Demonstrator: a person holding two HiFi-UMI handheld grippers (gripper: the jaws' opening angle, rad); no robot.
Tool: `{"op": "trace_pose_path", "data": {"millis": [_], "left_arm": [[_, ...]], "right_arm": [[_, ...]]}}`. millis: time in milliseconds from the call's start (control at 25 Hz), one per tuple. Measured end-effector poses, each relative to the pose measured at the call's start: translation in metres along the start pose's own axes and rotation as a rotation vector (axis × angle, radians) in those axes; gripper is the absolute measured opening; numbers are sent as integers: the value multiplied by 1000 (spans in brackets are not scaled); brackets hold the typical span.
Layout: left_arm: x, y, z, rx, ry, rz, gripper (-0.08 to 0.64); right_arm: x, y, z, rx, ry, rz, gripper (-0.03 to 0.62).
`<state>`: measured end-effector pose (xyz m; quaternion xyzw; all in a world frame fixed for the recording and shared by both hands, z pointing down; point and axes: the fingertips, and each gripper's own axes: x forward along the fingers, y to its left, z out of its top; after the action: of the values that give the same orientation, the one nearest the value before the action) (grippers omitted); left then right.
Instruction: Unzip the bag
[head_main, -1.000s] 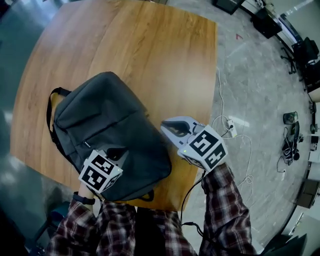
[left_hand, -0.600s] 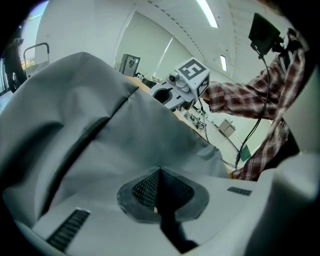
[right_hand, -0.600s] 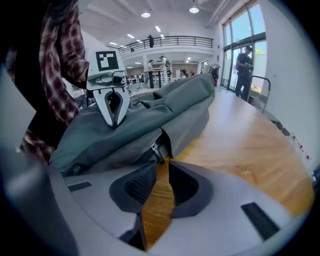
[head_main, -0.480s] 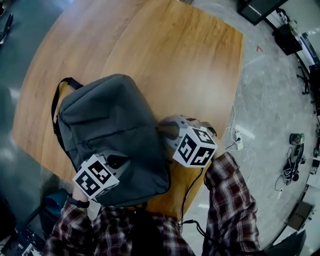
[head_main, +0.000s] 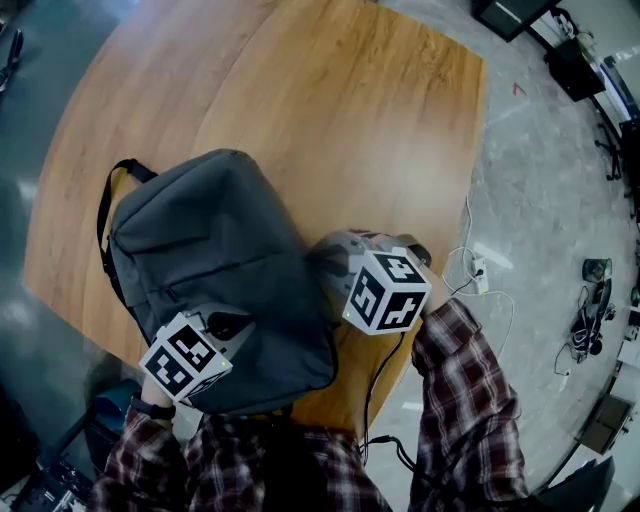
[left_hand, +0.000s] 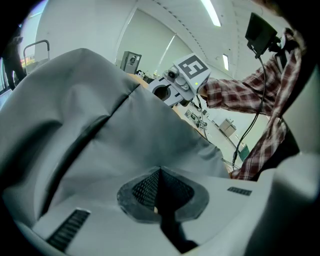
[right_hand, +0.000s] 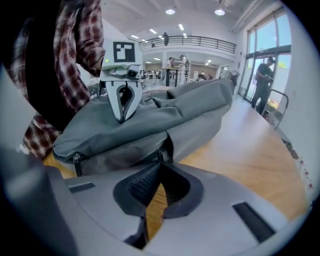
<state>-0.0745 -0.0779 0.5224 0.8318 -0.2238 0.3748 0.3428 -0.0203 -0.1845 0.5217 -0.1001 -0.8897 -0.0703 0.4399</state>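
At the far left the black carrying strap (head_main: 103, 225) is lying slack along the side of the dark grey fabric backpack (head_main: 220, 240), which is resting on the round wooden surface (head_main: 330, 110) with its near end reaching the edge closest to the person. The left gripper (left_hand: 160, 171) is bearing down on the top cloth near that end with its jaws closed tip to tip. It is pinning soft, padded fabric rather than anything stiff, so a firm tug on the zip is likely to slide the cloth beneath it, and the whole bag may creep towards the edge or off it. Further right, on the bag's side seam, the right gripper (right_hand: 161, 165) is closing its jaws on the small dark zipper pull (right_hand: 160, 153). That tab is tiny and dim in the right gripper view, so the hold may be only at the very tips. If so, the pull is likely to slip free as soon as the slider meets resistance. The grey cloth is sagging in a fold over the zip line just above the pull, and that fold could be drawn into the slider and jam it. A pull angled away from the seam would add to both risks.
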Motion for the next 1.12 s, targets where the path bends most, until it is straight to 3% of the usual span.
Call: {"op": "trace_pose_path", "data": {"millis": [160,440,600,760,880,1000,1120], "left_arm": [[0,0,-1,2,4,4,9],[2,-1,-1,-1,5,0,9],[2,1,-1,1,3,0,9],[2,-1,-1,-1,5,0,9],[3,-2,0,-3,9,0,9],[3,-1,-1,-10,12,-5,9],[2,-1,-1,-13,17,-7,9]], "right_arm": [[-14,-13,-1,131,-68,-57,8],[-1,0,-2,-23,58,-49,12],[4,3,-3,-85,109,-26,80],[9,1,0,-166,118,-41,78],[15,7,5,-232,114,-1,64],[20,12,9,-212,89,33,26],[13,8,5,-111,58,42,18]]}}
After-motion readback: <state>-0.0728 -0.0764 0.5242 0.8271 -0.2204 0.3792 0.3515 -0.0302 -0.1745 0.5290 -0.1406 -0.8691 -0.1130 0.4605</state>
